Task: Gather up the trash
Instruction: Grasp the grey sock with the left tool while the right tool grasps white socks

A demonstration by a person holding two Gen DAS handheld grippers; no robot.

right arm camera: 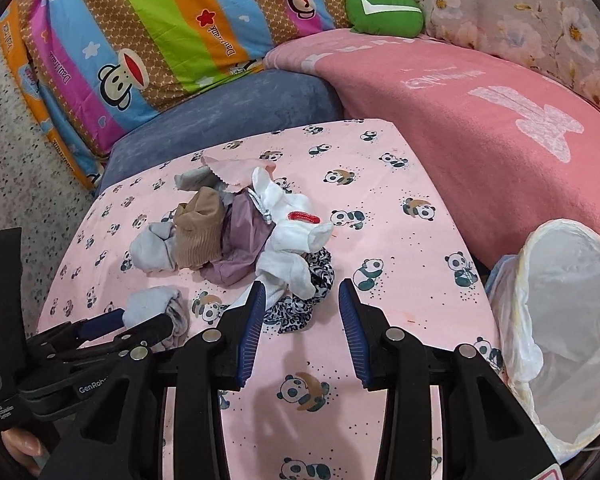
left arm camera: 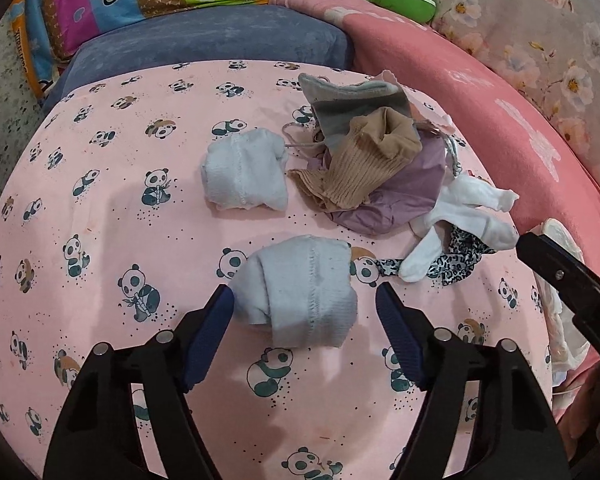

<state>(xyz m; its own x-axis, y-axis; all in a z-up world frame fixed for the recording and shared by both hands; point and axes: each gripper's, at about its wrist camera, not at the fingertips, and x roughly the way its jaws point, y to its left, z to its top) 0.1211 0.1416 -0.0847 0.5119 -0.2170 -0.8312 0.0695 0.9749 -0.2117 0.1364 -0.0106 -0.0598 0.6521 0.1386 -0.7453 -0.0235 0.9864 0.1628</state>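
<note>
"GenRobo" on left tongs, "Captain" on striped pillow

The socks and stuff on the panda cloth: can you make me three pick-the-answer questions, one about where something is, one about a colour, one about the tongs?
1. Where is the white-lined bin?
A. at the right edge of the panda cloth
B. on the striped pillow
C. under the clothes pile

2. What colour is the ribbed sock on the pile?
A. green
B. tan
C. red

3. How do the left tongs stand?
A. clamped flat with nothing inside
B. open around the pale blue sock bundle
C. holding the bin

Answers:
1 A, the bin sits beside the cloth's right edge.
2 B, its ribbed knit is tan.
3 B, a gap shows at the right pad.
</note>
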